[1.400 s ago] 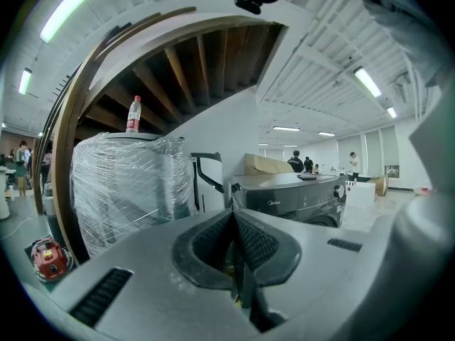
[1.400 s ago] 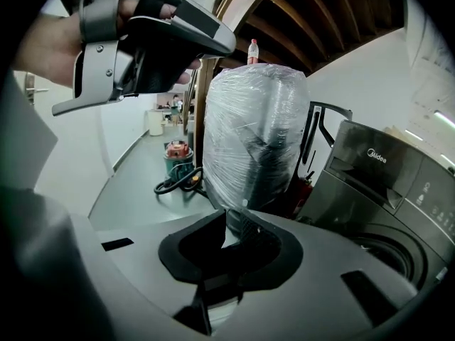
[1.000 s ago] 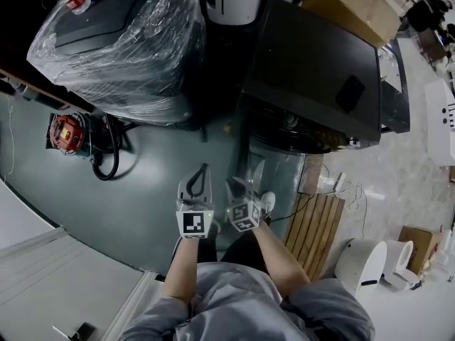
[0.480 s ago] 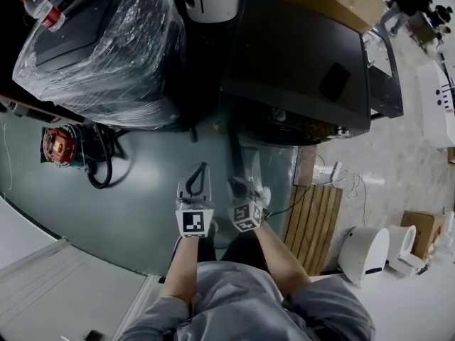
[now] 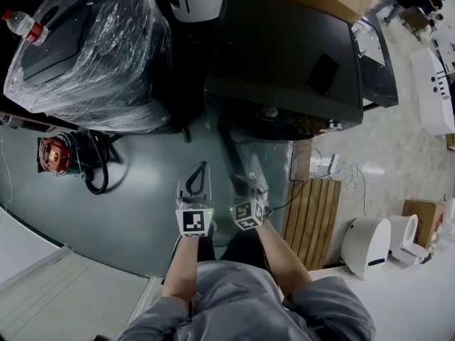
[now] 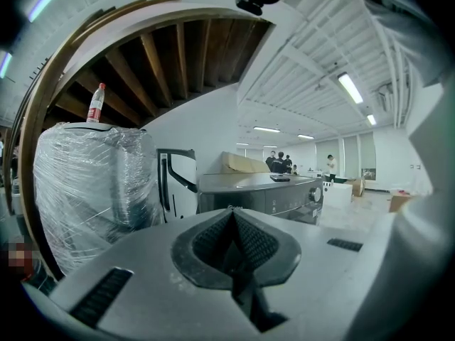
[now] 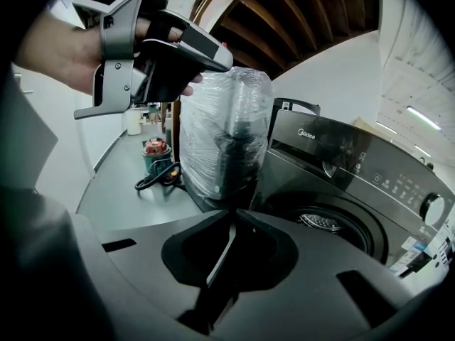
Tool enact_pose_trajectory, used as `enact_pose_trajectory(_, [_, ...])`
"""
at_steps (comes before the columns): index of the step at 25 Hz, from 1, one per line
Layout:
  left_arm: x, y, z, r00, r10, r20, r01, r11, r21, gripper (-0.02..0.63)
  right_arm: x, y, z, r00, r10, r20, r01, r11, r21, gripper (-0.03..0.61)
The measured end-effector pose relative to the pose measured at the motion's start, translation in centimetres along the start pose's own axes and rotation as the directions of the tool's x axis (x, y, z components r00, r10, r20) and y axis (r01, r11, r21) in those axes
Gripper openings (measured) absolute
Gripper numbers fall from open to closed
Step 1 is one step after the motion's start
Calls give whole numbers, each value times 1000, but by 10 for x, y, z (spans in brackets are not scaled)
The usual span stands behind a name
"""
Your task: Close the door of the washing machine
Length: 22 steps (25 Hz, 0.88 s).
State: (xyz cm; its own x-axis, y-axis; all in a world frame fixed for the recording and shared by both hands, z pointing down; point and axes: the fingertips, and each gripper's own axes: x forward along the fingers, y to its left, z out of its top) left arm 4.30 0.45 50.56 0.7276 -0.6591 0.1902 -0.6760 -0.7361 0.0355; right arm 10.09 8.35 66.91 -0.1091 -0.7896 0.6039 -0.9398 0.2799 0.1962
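APPROACHING THE OPEN DOOR. The right gripper (image 7: pixel 231 217), its jaws just drawn in to a thin slit with nothing between them, and the left gripper (image 6: pixel 232 213), its jaws together and likewise empty, are held side by side in front of the washing machine (image 5: pixel 284 55). Over the last second the machine has slid lower and closer in the head view while both grippers have kept their place in it, so the person appears to be walking up to it.

The door (image 5: pixel 226 144) stands swung out from the machine's front on its left side, seen almost edge-on. It leaves the drum opening (image 7: pixel 334 226) bare. Neither gripper touches the door. The right one is the nearer, with its tips just beside the door's outer edge. The closing push itself looks not yet begun, though it now seems within reach.

The grey floor (image 5: pixel 128 204) in front of the machine is smooth and glossy. Left of the machine stands a plastic-wrapped appliance (image 5: pixel 85 55) with a water bottle (image 5: pixel 21 25) on top. Further left of that, a red tool with a black hose (image 5: pixel 53 153) lies on the floor. To the machine's right front is a slatted wooden board (image 5: pixel 313 219). Beyond the machine, a few people (image 6: pixel 281 160) stand in a bright white hall.
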Motion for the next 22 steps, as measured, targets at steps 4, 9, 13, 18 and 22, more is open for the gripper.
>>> enact_pose_trajectory(4, [4, -6, 1, 1000, -10, -1, 10, 1000, 3, 0, -3, -7, -3, 1000, -8, -5, 8, 1000, -13, 20])
enact_pose_trajectory(9, [10, -9, 3, 1000, -17, 5, 17, 1000, 11, 0, -5, -16, -7, 1000, -18, -4, 18, 1000, -16, 18])
enact_pose_trajectory(13, [13, -11, 2, 1000, -22, -1, 22, 1000, 7, 0, -6, -23, -10, 1000, -26, -6, 26, 999, -24, 14])
enact_pose_trajectory(18, [18, -14, 3, 1000, -31, 1, 31, 999, 20, 0, -7, -29, -13, 999, -31, -5, 31, 998, -51, 12])
enact_pose_trajectory(22, [21, -15, 5, 1000, -28, -1, 28, 1000, 12, 0, -9, -36, -15, 999, -33, -3, 33, 997, -75, 11])
